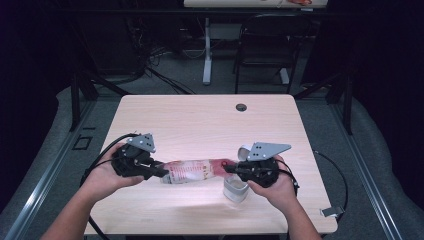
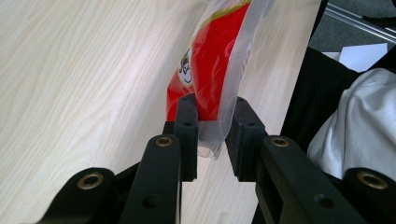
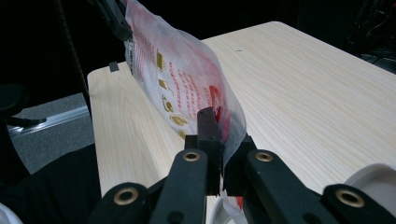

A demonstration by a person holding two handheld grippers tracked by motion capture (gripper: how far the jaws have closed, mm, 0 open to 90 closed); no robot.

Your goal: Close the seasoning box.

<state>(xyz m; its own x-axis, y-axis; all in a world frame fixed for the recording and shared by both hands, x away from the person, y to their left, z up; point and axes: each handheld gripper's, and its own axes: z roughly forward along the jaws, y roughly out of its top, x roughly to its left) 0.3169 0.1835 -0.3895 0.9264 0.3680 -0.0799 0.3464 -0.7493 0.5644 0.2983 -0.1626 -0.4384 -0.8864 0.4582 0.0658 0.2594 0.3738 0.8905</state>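
A person at a pale wooden table [image 1: 200,120] holds a red-and-clear plastic pouch [image 1: 192,171] stretched between 2 handheld grippers, lifted just above the tabletop near its front edge. The left gripper [image 1: 161,173] has its jaws pinched on 1 end seam of the pouch, the film caught between the pads in the left gripper view [image 2: 208,135]. The right gripper [image 1: 229,168] clamps the opposite end, its jaws nearly together on the crumpled plastic in the right gripper view [image 3: 224,154]. A small white cup [image 1: 235,189] stands on the table directly below the right gripper, and a second white object [image 1: 244,150] lies just behind that gripper; what it is cannot be told. Judged from this, the pouch is picked up and secured at both ends, but it appears sealed, with nothing visibly poured. Opening it and emptying it into the cup seem to remain.
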